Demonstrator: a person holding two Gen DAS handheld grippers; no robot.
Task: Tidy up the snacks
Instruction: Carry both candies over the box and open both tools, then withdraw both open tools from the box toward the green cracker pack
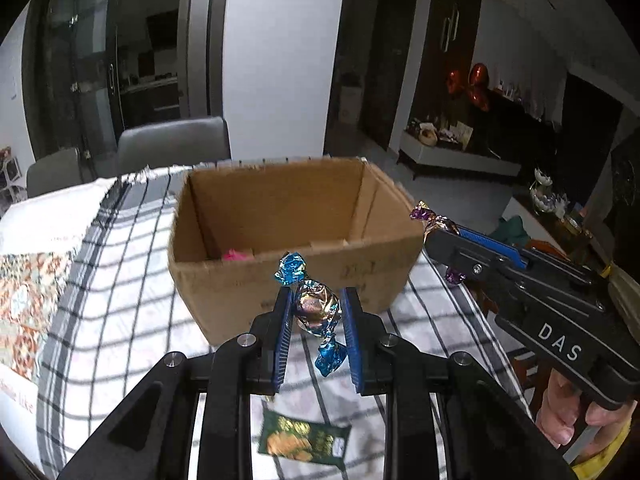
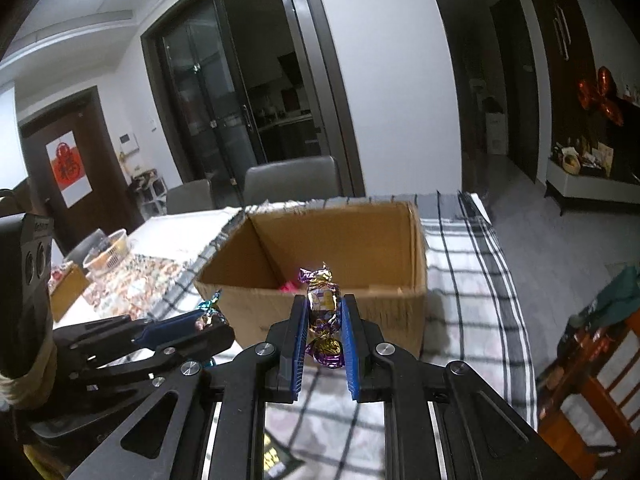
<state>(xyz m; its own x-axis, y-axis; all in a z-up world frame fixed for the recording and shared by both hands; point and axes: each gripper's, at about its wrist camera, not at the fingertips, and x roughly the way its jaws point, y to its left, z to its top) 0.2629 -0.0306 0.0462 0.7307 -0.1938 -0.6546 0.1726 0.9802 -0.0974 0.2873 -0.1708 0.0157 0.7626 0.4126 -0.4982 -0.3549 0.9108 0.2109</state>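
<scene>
I am working at a dining table under a black-and-white checked cloth (image 1: 132, 280), with grey chairs behind it and a dim room of dark glass doors beyond. An open cardboard box (image 1: 240, 288) is sitting on the cloth straight ahead of both my tools, its flaps gone and its mouth facing up, which I take to be where the snacks are meant to go.

My left gripper (image 1: 318, 312) is clamping a foil candy with blue twisted ends (image 1: 316, 304) across its middle, so both twists are sticking out free above and below the pads. My right gripper (image 2: 324, 314) is squeezing a candy with purple twisted ends (image 2: 322, 300) the same way, fully clenched on the wrapper. I am holding both raised in front of the box's near wall, not yet over its opening; I judge this height is for clearing the rim before dropping them in.

Counting: two candies, one in each tool. One pink item (image 1: 237, 256) is lying at the bottom of the box; I cannot tell what it is. One green snack packet (image 1: 302, 438) is waiting flat on the cloth beneath my left tool. One box.
</scene>
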